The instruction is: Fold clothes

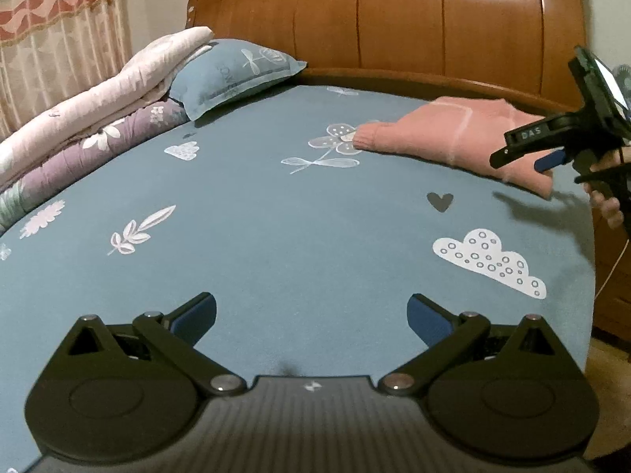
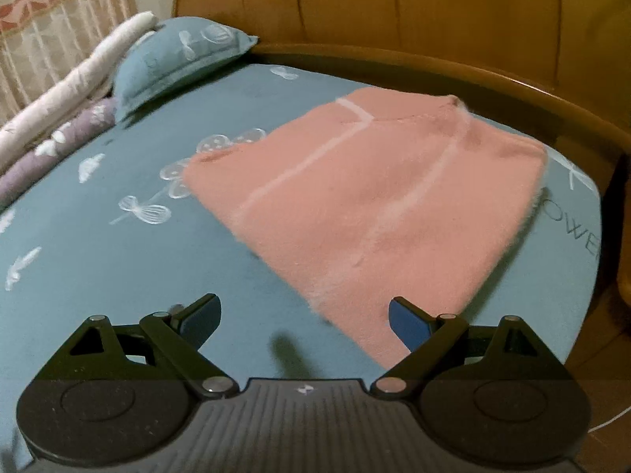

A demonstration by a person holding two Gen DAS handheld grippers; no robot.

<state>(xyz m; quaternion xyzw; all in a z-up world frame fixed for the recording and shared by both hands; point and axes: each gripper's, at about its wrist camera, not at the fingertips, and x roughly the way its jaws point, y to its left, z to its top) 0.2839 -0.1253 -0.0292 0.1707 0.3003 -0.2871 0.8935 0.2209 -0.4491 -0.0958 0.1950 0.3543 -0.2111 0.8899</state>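
Just ahead of the right tool (image 2: 301, 317) lies a folded pink sweater (image 2: 378, 197) on the bed (image 2: 98, 276). Both tools are open and hold nothing; the left tool (image 1: 311, 315) is over bare sheet.

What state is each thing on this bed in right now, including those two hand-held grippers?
Pink knitted garment with pale stripes: folded, lying flat on the bed.
Blue patterned pillow: leaning on the stacked quilts.
Pale pink and purple floral quilts: folded, stacked.
Left hand-held gripper: open, empty, above the sheet.
Right hand-held gripper: open, empty, at the garment's near corner.
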